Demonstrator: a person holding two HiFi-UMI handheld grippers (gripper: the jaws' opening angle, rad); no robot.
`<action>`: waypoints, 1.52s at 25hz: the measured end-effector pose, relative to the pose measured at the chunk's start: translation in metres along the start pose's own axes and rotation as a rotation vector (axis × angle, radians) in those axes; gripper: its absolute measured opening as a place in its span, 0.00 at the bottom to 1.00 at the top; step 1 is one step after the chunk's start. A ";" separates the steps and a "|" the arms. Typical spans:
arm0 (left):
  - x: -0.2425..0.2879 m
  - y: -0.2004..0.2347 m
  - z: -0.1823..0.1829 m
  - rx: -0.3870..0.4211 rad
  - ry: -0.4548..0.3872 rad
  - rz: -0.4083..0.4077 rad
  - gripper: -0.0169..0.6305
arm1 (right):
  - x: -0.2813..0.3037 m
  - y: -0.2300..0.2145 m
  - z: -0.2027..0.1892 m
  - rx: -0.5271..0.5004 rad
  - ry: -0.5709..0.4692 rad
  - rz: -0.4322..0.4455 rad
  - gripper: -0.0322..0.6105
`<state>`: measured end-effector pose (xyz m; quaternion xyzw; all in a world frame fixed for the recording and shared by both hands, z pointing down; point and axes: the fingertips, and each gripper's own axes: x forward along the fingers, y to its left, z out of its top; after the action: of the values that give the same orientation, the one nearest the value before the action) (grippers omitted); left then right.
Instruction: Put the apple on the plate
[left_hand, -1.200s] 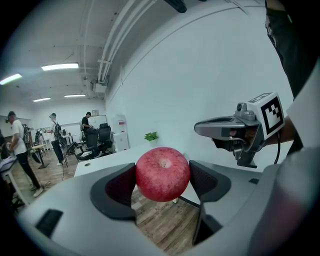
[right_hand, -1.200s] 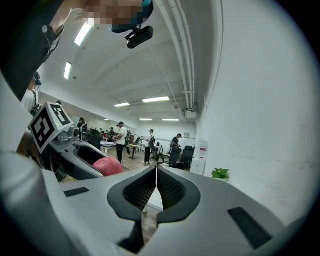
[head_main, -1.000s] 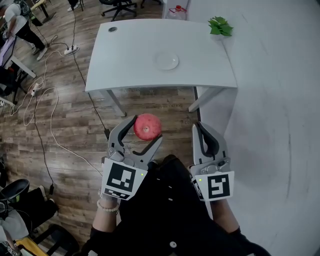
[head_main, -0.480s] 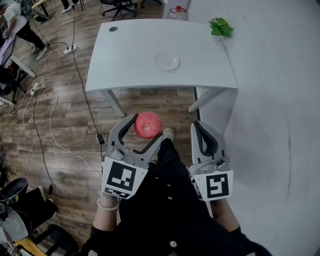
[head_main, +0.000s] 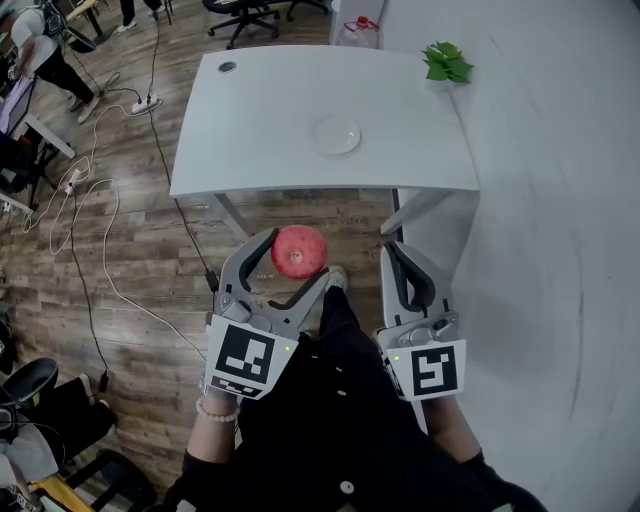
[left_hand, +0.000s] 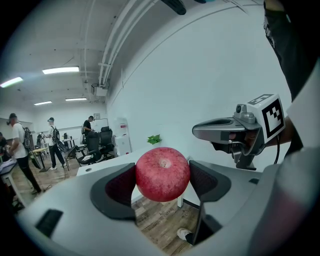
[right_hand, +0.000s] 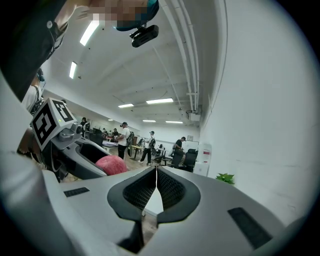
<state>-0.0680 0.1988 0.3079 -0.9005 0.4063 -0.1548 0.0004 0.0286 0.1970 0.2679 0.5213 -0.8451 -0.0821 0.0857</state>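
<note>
1. Although the desk (head_main: 260, 130) filled the upper centre, it lay well apart from both tongs.
2. At lower centre, the left tongs (head_main: 294, 256) were clamped on the apple (head_main: 298, 250); the right tongs (head_main: 403, 262) were pressed together, empty.
3. The plate (head_main: 335, 133) sat bare mid-desk.
4. The apple was grasped; carrying and placing seemingly were not yet done.

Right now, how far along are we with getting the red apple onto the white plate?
Done: the round red apple is picked up, clamped between the left gripper's jaws. In hand: it hangs over the wooden floor, short of the white table. Left: reach the table and set it on the small white plate, which sits bare there. The right gripper is shut and empty.
</note>
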 end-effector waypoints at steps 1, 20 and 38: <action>0.005 0.001 0.001 0.015 -0.006 -0.002 0.57 | 0.003 -0.004 -0.001 0.000 0.001 0.003 0.12; 0.088 0.049 0.021 0.027 0.012 0.061 0.57 | 0.095 -0.070 -0.017 0.021 -0.004 0.096 0.12; 0.182 0.088 0.041 -0.050 0.052 0.140 0.57 | 0.177 -0.145 -0.042 0.028 0.020 0.190 0.12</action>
<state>-0.0079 0.0010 0.3087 -0.8652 0.4721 -0.1673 -0.0218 0.0860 -0.0275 0.2864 0.4408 -0.8908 -0.0568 0.0941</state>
